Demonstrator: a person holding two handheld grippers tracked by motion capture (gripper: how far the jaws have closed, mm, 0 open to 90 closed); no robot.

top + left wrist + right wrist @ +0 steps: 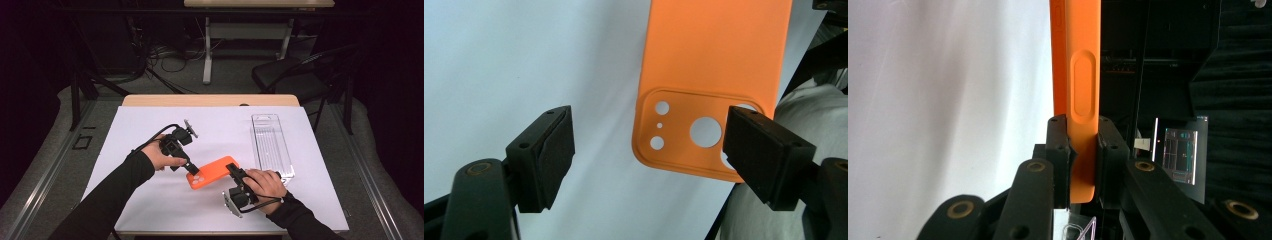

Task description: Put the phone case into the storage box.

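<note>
An orange phone case [214, 171] is over the white mat near the table's front, back side up, with its camera cutouts toward my left gripper [190, 169]. My right gripper [235, 171] is shut on the case's other end. In the right gripper view the case [1080, 75] stands edge-on, and the right gripper [1083, 145] has both pads pressed on it. In the left gripper view my left gripper [651, 142] is open. The case's camera corner [704, 132] lies between its jaws, partly behind one fingertip [764, 150], with neither pad pressing.
A clear plastic package tray [270, 145] lies on the white mat [150, 125] to the right of the case. A dark chair [295, 75] and another table's legs stand beyond the far edge. The mat's left and far parts are bare.
</note>
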